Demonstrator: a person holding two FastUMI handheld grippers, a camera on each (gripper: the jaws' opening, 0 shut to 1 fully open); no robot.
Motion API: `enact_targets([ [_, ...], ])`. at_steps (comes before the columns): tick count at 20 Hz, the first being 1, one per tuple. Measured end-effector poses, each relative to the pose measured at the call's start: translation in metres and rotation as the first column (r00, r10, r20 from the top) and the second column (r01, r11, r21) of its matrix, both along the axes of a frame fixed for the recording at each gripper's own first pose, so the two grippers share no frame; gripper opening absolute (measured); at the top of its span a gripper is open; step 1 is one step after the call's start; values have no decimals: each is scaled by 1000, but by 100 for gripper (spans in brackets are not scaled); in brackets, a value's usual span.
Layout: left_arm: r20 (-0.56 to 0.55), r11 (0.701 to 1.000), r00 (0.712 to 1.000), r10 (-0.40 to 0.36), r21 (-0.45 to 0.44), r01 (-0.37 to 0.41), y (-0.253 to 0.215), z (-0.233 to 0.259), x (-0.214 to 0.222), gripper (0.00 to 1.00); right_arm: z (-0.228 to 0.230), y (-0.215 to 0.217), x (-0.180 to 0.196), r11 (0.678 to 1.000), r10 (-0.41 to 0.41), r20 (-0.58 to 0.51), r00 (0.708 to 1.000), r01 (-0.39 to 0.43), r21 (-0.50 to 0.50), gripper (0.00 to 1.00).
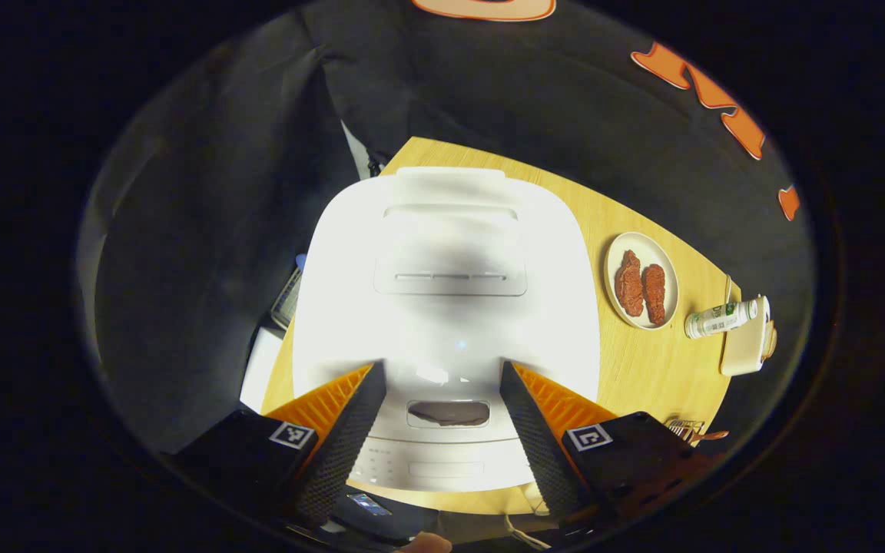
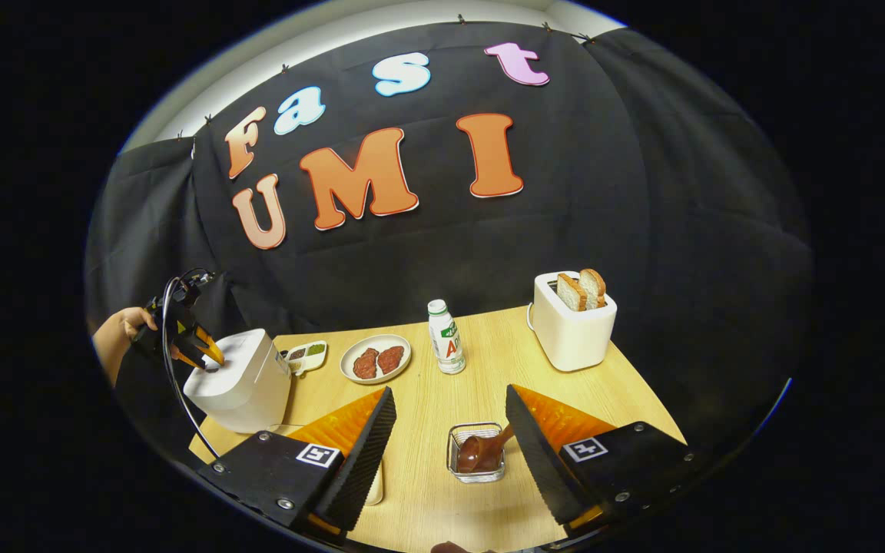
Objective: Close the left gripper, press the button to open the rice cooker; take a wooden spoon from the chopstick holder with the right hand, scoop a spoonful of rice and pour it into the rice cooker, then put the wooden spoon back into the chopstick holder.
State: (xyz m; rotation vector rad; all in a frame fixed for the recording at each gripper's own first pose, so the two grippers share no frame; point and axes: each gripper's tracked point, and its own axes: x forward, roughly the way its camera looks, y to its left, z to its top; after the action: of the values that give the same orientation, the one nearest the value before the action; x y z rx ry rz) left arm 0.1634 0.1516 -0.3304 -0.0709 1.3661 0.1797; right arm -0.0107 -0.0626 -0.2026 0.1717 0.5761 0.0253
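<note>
Left tongs point(image 1: 442, 372) hang spread wide above the white rice cooker point(image 1: 450, 307), gripping nothing, with the cooker's lid shut and its front button point(image 1: 448, 412) showing between the two fingers. Right tongs point(image 2: 450, 399) are likewise wide apart and bare, poised over the pale wooden bench point(image 2: 481, 369) near a small clear holder point(image 2: 476, 453) with a wooden spoon point(image 2: 485, 451) lying in it. In the right gripper view the rice cooker stands at the bench's left edge, with the left tongs and a hand point(image 2: 124, 326) over it. Farther back sit a small sauce dish point(image 2: 306, 355), a plate with two pieces of meat point(image 2: 376, 359), a bottle point(image 2: 446, 336) and a white toaster point(image 2: 571, 321) holding bread slices. Black cloth walls the booth behind the bench.
</note>
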Motion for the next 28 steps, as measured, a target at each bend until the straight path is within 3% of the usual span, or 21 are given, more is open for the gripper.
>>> enact_targets([
  [5, 30, 1000, 999, 14, 6, -14, -2, 3, -5, 100, 0, -1, -1, 1000, 9, -2, 1000, -9, -10, 90],
  [8, 131, 998, 991, 31, -54, -24, -19, 19, -8, 100, 4, -2, 3, 999, 20, 12, 1000, -20, -27, 90],
  [11, 299, 998, 954, -16, -48, 31, -32, 57, -8, 100, 26, -6, 17, 999, 28, 66, 997, -26, -38, 90],
  [13, 431, 997, 901, -55, -30, 75, -46, 95, -5, 100, 40, -4, 26, 999, 29, 117, 993, -24, -49, 90],
  [17, 666, 992, 740, -95, 0, 128, -64, 170, -12, 100, 72, 5, 42, 996, 49, 232, 971, -29, -89, 90],
  [23, 820, 984, 546, -171, 114, 136, -88, 213, -46, 100, 107, 30, 56, 992, 93, 380, 920, -53, -114, 90],
  [28, 891, 984, 422, -168, 129, 120, -107, 240, -79, 100, 114, 48, 54, 990, 126, 426, 896, -86, -112, 90],
])
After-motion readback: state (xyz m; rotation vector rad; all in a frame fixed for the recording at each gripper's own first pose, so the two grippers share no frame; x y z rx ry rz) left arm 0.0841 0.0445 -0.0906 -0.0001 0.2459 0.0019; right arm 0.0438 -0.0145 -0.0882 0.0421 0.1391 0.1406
